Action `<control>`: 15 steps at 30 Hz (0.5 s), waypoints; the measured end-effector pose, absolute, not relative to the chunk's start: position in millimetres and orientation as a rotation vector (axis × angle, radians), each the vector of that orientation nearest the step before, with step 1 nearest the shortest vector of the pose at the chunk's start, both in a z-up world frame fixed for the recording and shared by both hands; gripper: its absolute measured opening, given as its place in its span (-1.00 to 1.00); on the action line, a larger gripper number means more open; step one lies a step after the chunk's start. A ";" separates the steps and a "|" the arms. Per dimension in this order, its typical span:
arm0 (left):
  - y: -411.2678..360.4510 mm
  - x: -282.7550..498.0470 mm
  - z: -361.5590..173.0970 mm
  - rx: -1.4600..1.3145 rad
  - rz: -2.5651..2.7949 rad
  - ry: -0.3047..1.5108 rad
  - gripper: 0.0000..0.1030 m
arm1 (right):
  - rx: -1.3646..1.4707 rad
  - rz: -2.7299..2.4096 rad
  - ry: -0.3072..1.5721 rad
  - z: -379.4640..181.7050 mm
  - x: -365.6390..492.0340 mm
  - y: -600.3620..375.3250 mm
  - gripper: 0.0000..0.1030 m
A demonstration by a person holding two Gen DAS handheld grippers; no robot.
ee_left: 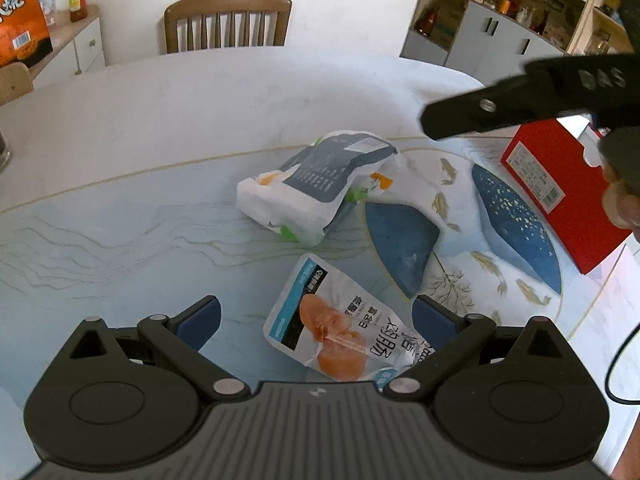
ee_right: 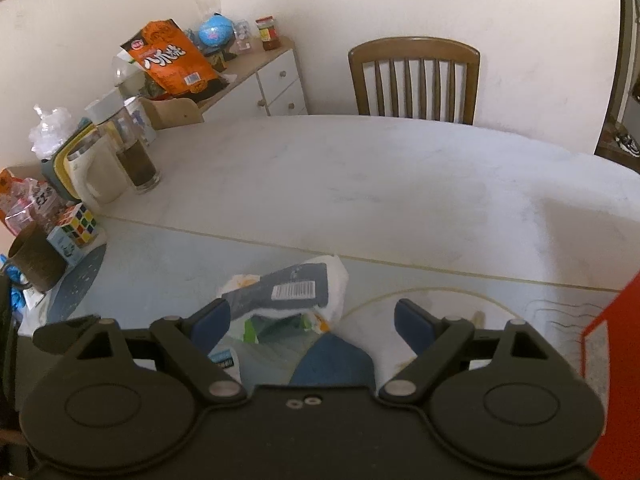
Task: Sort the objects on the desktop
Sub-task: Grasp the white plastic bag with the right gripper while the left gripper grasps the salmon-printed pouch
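Flat snack pouch [ee_left: 340,330] with orange food printed on it lies on the table [ee_left: 200,112], on the pale blue patterned zone, directly ahead of my left gripper [ee_left: 316,318]. Left jaws apart, empty; the pouch's near end sits between the two blue pads, no contact that I can confirm.

Just beyond the pouch: a puffy white and grey-blue bag [ee_left: 316,184], barcode side up, tilted on its side. To its right, a red box [ee_left: 560,188] near the table edge, well clear of both packets.

My right gripper [ee_right: 312,318] hangs above the white and grey-blue bag, jaws apart, nothing held. In the left wrist view one of its black fingers [ee_left: 520,100] crosses the upper right, above the red box.

Right wrist view, far left of table: a glass of dark liquid [ee_right: 136,160], a white mug [ee_right: 96,176], a colour cube [ee_right: 78,224], a brown cup [ee_right: 34,260]. An orange snack bag [ee_right: 172,58] stands on the sideboard [ee_right: 276,76]. Wooden chair [ee_right: 414,80] at the far side.
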State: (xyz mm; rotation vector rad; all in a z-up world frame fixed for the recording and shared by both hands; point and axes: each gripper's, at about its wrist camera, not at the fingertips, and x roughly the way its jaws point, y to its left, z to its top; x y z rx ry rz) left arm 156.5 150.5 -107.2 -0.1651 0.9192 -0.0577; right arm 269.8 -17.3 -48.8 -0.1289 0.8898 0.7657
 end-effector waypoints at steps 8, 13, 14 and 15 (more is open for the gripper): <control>155.9 159.9 -118.1 -0.192 -0.083 0.944 0.97 | -0.140 0.764 0.918 -64.3 280.6 -1.5 0.74; 151.3 161.2 -123.3 -0.203 -0.105 0.941 0.97 | -0.144 0.762 0.925 -69.9 285.5 5.5 0.74; 149.5 161.6 -123.5 -0.202 -0.111 0.939 0.97 | -0.144 0.763 0.923 -70.3 286.0 7.3 0.74; 148.4 162.1 -123.5 -0.205 -0.117 0.937 0.97 | -0.145 0.766 0.921 -70.9 286.5 8.6 0.74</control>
